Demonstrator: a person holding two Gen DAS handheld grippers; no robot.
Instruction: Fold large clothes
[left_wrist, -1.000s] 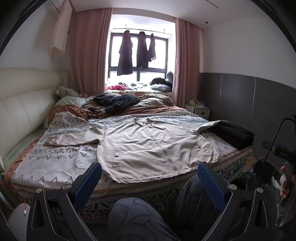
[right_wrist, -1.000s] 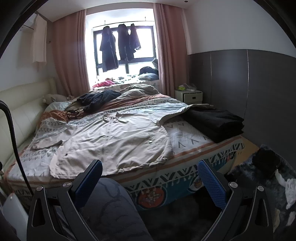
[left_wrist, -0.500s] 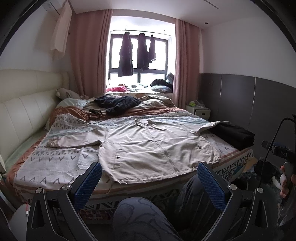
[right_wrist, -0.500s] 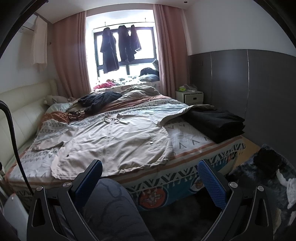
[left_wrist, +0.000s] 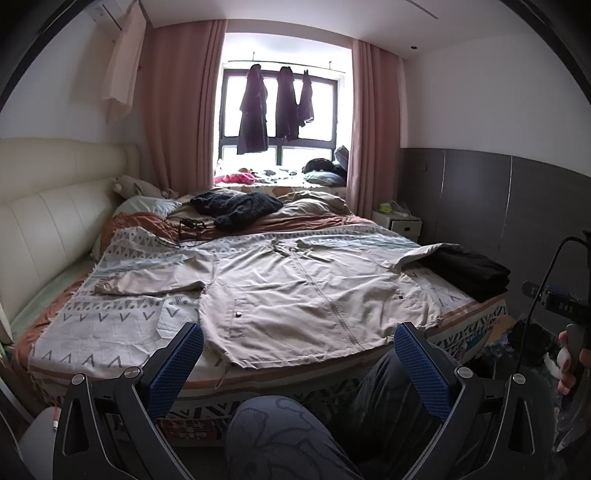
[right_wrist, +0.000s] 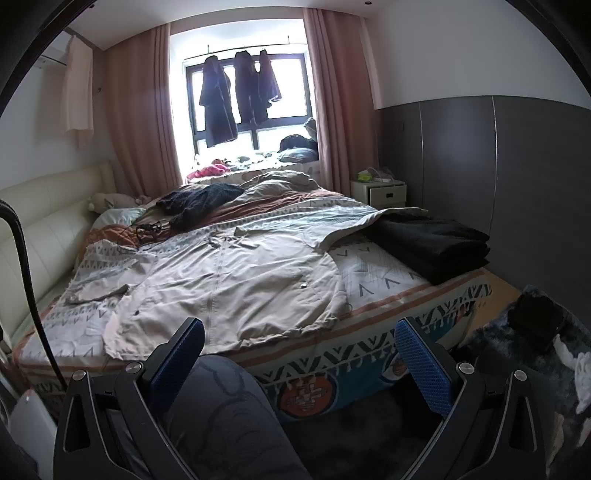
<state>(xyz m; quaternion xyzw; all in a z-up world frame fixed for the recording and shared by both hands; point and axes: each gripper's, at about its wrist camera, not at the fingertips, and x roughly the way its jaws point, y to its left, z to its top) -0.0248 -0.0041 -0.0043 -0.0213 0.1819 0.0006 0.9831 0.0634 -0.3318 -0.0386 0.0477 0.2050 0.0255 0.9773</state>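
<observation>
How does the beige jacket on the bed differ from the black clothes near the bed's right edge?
The beige jacket lies spread flat and unfolded with its sleeves out; the black clothes sit as a neat folded stack. The jacket is pale and covers much of the bed; the stack is dark and compact, at one side. One jacket sleeve tip rests on the stack. Both lie on the patterned cover, and neither gripper touches them.

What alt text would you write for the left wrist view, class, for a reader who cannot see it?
A beige jacket lies spread flat, front up, on a bed with a patterned cover, its sleeves out to both sides. The open left gripper hangs short of the bed's near edge, empty, above the person's knee. Folded black clothes sit at the jacket's right.
</observation>
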